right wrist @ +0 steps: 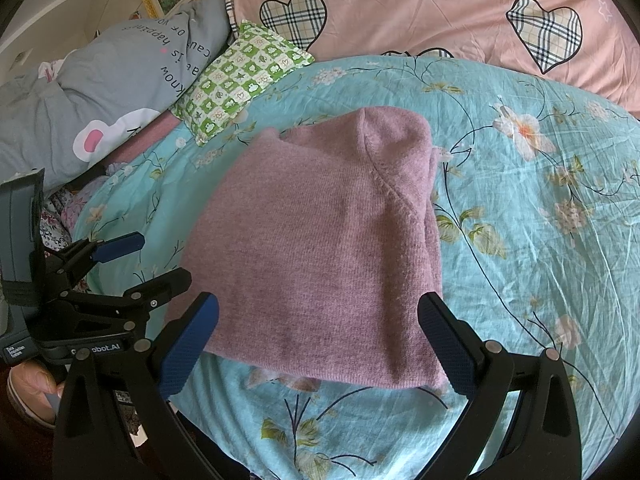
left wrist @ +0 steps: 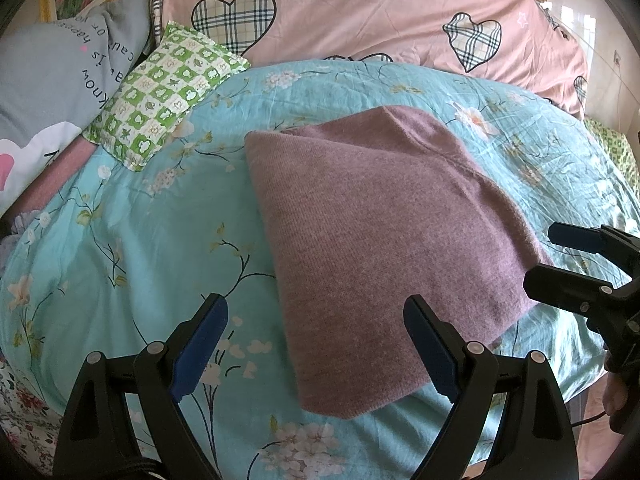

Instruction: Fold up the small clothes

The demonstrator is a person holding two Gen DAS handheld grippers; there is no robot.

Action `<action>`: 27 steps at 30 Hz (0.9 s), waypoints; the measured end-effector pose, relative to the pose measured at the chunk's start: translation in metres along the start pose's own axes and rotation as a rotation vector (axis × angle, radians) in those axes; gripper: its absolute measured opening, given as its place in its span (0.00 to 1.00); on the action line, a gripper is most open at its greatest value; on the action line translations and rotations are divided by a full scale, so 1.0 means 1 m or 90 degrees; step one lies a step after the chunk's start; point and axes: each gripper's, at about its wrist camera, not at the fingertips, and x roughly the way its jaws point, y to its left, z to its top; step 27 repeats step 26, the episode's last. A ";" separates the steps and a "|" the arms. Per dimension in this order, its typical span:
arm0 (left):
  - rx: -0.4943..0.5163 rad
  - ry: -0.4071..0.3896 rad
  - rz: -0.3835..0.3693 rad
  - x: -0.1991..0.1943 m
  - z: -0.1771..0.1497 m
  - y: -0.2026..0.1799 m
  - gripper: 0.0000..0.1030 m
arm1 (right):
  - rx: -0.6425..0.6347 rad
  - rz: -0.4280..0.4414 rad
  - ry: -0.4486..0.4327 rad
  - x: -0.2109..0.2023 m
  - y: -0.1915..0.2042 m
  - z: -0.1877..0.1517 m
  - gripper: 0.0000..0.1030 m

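A mauve knitted garment point(left wrist: 372, 240) lies folded into a compact block on the turquoise floral bedspread point(left wrist: 140, 240); the right wrist view shows the same garment point(right wrist: 320, 248) with a diagonal seam near its far end. My left gripper point(left wrist: 316, 320) hovers open over the garment's near left corner, its blue pads holding nothing. My right gripper point(right wrist: 320, 320) is open too, above the near edge of the garment. Each gripper appears in the other's view: the right gripper point(left wrist: 560, 256) by the garment's right edge, the left gripper point(right wrist: 148, 256) off its left side.
A green checked small pillow point(left wrist: 160, 92) lies at the back left beside a grey printed pillow point(left wrist: 60, 60). A pink quilt with plaid hearts point(left wrist: 360, 12) fills the back. A person's hand point(right wrist: 28, 392) shows at the lower left of the right wrist view.
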 end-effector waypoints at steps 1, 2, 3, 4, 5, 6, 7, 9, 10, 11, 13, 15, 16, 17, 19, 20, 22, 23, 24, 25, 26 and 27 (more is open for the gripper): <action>0.000 -0.001 0.001 0.000 -0.001 0.000 0.88 | 0.000 0.000 0.000 0.000 -0.001 0.000 0.97; 0.000 -0.001 0.001 0.000 -0.001 0.000 0.88 | 0.000 0.000 0.000 0.000 -0.001 0.000 0.97; 0.001 -0.002 0.002 0.000 -0.001 0.000 0.88 | 0.001 0.001 0.000 0.000 -0.001 0.000 0.97; 0.002 -0.003 0.003 -0.001 -0.001 -0.001 0.88 | 0.001 0.001 0.000 0.000 -0.002 0.000 0.97; 0.003 -0.004 0.005 -0.001 -0.002 0.000 0.87 | 0.001 0.001 0.000 -0.001 -0.002 0.000 0.97; 0.004 -0.006 0.007 0.000 -0.002 0.000 0.87 | 0.000 0.001 -0.001 -0.001 -0.001 0.000 0.97; 0.005 -0.007 0.008 -0.001 -0.002 -0.001 0.87 | 0.001 0.000 -0.001 0.000 -0.002 0.000 0.97; 0.005 -0.007 0.012 -0.001 -0.003 -0.001 0.87 | 0.003 0.000 -0.002 -0.001 -0.002 0.000 0.97; 0.005 -0.007 0.010 0.000 -0.003 -0.001 0.87 | 0.003 0.000 -0.002 -0.001 -0.002 0.000 0.97; 0.005 -0.007 0.010 0.000 -0.003 -0.001 0.87 | 0.002 0.000 -0.002 -0.001 -0.002 0.000 0.97; 0.007 -0.008 0.011 -0.001 -0.003 -0.001 0.87 | 0.003 0.000 -0.002 -0.002 -0.002 0.000 0.97; 0.007 -0.008 0.009 0.000 -0.003 -0.001 0.87 | 0.002 -0.001 -0.002 -0.002 -0.002 0.000 0.97; 0.007 -0.008 0.010 0.000 -0.003 -0.002 0.87 | 0.002 -0.001 -0.003 -0.002 -0.002 0.000 0.97; 0.008 -0.010 0.011 0.000 -0.003 -0.001 0.87 | 0.003 -0.002 -0.003 -0.002 -0.001 0.000 0.97; 0.009 -0.011 0.012 0.000 -0.003 -0.001 0.87 | 0.007 -0.001 -0.004 -0.002 -0.002 0.000 0.97; 0.009 -0.011 0.012 0.000 -0.002 -0.001 0.87 | 0.007 -0.001 -0.004 -0.002 -0.002 0.000 0.97; 0.006 -0.011 0.013 0.001 -0.002 -0.001 0.87 | 0.006 -0.001 -0.005 -0.002 -0.003 0.001 0.97; 0.005 -0.012 0.013 0.001 -0.001 0.000 0.87 | 0.006 -0.001 -0.004 -0.001 -0.005 0.002 0.97; 0.003 -0.015 0.014 0.000 -0.001 0.001 0.86 | 0.008 -0.001 -0.003 0.000 -0.005 0.002 0.97; 0.002 -0.019 0.016 0.000 -0.001 0.002 0.86 | 0.009 0.000 -0.004 0.000 -0.006 0.002 0.97; 0.000 -0.019 0.013 0.001 0.000 0.004 0.86 | 0.007 0.001 -0.004 0.000 -0.006 0.002 0.97; 0.000 -0.019 0.013 0.001 0.000 0.004 0.86 | 0.007 0.001 -0.004 0.000 -0.006 0.002 0.97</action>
